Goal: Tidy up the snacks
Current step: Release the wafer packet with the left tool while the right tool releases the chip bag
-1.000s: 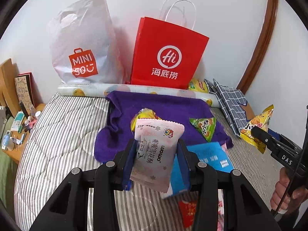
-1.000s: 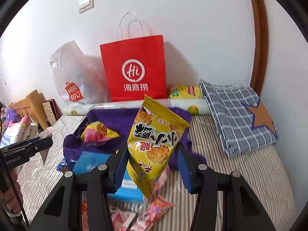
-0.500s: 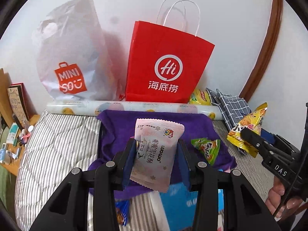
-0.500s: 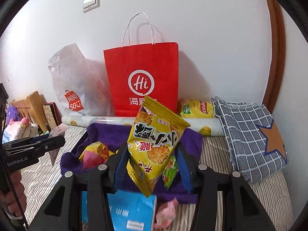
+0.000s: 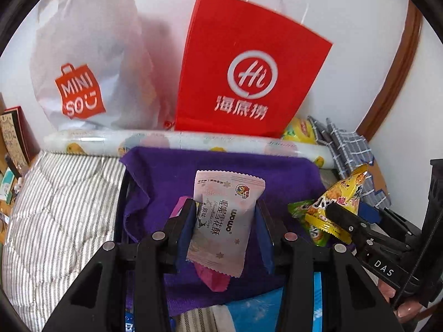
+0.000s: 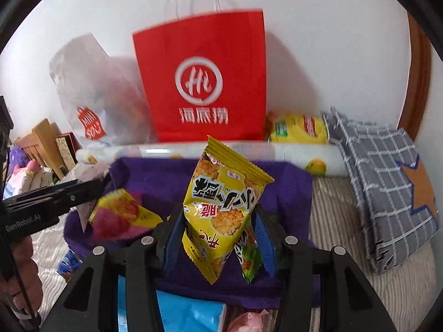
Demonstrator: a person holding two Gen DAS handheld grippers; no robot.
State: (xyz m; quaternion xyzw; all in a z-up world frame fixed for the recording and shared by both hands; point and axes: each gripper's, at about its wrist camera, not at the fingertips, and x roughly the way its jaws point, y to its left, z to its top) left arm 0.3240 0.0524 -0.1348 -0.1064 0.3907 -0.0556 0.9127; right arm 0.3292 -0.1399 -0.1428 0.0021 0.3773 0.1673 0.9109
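Note:
My left gripper is shut on a pale pink snack packet, held above the purple cloth. My right gripper is shut on a yellow rice-cracker packet over the same cloth. In the left wrist view the right gripper shows at the right with the yellow packet. A yellow-and-pink packet and a green packet lie on the cloth. A red paper bag and a white plastic bag stand behind.
A rolled printed mat lies between the cloth and the bags. A folded grey checked cloth is at the right, with a yellow chip bag beside it. A blue packet lies near me. Striped bedding spreads left; a wooden shelf stands far left.
Both grippers have moved forward and down toward the purple cloth and the bags, each still holding its packet. The bags loom larger and the near packets have slid out of view below.

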